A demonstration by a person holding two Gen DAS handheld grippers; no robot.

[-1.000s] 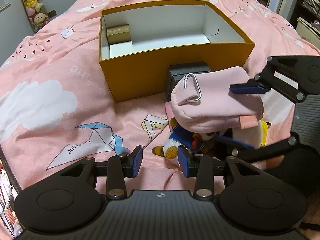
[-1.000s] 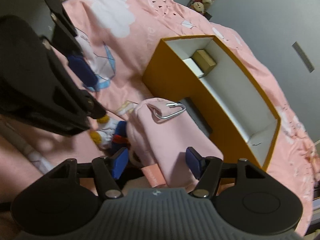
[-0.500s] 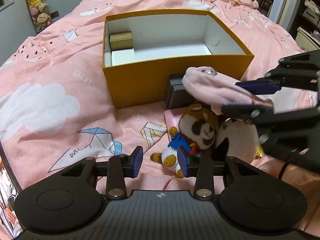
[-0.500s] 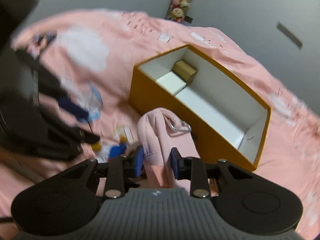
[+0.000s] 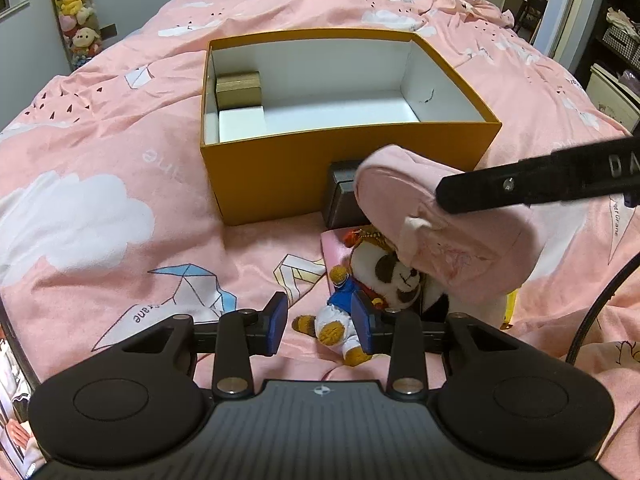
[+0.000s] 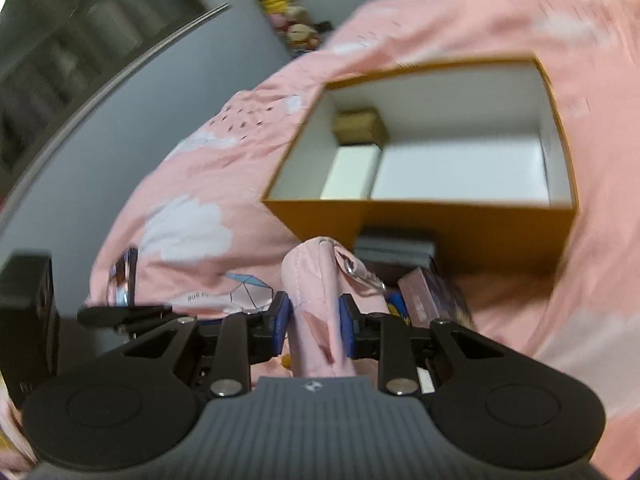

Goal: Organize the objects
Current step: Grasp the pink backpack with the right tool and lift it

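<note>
Above the pink bed [image 5: 120, 168], the right gripper [image 6: 314, 322] clamps a pink pouch [image 6: 316, 300] near the orange box [image 5: 340, 168]; left gripper [image 5: 320, 320] jaws apart.

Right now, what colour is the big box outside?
Orange box, white inside; clearest in the left wrist view.

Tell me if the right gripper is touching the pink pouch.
Touching. In the right wrist view, the right gripper has both pads pressed into the pink pouch.

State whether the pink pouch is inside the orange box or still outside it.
Outside. The right claw grips the pink pouch in front of the orange box, above the panda plush.
</note>
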